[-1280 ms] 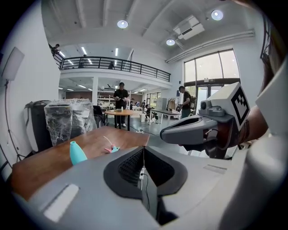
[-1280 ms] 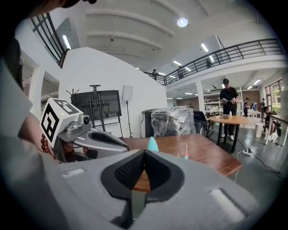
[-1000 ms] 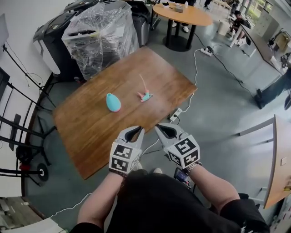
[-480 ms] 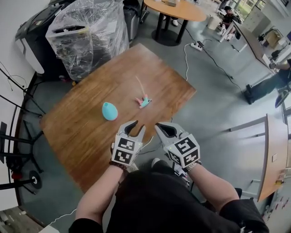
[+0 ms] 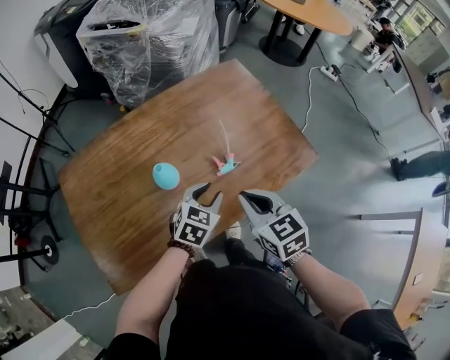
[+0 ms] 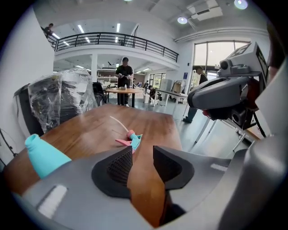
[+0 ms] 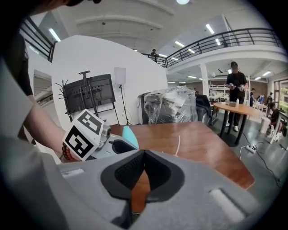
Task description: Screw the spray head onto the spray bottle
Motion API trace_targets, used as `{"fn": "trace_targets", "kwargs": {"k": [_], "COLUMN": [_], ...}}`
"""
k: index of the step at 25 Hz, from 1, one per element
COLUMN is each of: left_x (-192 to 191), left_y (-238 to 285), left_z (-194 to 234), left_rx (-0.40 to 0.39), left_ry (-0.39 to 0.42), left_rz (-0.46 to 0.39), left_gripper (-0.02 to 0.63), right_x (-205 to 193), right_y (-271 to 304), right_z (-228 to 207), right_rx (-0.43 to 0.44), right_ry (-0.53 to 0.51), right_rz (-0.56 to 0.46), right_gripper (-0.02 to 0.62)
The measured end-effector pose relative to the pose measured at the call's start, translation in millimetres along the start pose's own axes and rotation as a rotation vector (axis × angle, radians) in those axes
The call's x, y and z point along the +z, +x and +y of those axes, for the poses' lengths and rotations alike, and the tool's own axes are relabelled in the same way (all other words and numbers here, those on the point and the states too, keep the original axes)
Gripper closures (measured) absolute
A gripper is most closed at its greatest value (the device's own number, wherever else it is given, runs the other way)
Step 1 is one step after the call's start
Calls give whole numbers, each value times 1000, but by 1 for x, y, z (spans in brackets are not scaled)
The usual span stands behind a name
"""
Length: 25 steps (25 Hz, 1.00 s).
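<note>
Item one, nearest: my left claw (image 5: pixel 209 193), grey with ribbed black pads, held over the near edge of the bench. Its jaws are narrow and opening, with only bare wood showing in the gap between them. Item two, beside it: my right claw (image 5: pixel 243 196), jaws pressed fully together and empty, hanging just off the bench edge over the floor. Item three: brown wood-grain bench (image 5: pixel 133 133), which carries both task pieces. Item four, just beyond the left claw: smooth, rounded teal plastic spray bottle (image 5: pixel 166 176), neck open and no head fitted; it looks upright, but I cannot be certain. Item five, to its right and apart from it: small pink-and-teal spray head (image 5: pixel 226 166), lying on its side. Its thin pale dip tube (image 5: pixel 224 135) points away from me. Item six, far: a machine wrapped in clear plastic sheeting (image 5: pixel 151 42) past the far bench corner, a round wooden table (image 5: pixel 313 15), and a white power strip (image 5: pixel 329 72) on the grey floor. Risks, as I judge them: the rounded bottle could slip or tip under a pinch placed off its middle. The dip tube could bend or miss the neck if the head goes in tilted. The thread could cross if the head is turned before it sits flat. The right claw must spread before it can take anything.
</note>
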State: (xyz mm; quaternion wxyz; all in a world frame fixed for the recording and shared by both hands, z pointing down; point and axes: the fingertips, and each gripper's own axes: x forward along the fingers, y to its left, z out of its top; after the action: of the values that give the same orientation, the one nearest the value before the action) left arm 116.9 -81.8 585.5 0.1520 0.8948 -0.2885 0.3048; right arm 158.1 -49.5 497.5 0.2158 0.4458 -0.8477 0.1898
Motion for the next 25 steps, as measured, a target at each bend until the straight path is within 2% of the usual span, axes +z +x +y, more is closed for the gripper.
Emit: {"fn": "trace_targets", "kwargs": {"k": [6,13,20,25], "left_x": [-12,-26,-34,-38], "left_y": [42,77,88,94], "left_z": [13,26,29,31], "left_rx": [39,34,17,25], "left_ry": [70,169,200,190], "left_rz": [133,257,305,316], "left_gripper": [445,445,469,495], "right_x": [-9,-22,-23,-25], "right_y": [16,21,26,27], "right_z": [-29,-57,-69,-73], "right_rx": [96,137,160,169], "right_ry": [-12,-23,-22,-26], "right_rz": [42,80,90,91], "right_gripper": [604,604,604,604]}}
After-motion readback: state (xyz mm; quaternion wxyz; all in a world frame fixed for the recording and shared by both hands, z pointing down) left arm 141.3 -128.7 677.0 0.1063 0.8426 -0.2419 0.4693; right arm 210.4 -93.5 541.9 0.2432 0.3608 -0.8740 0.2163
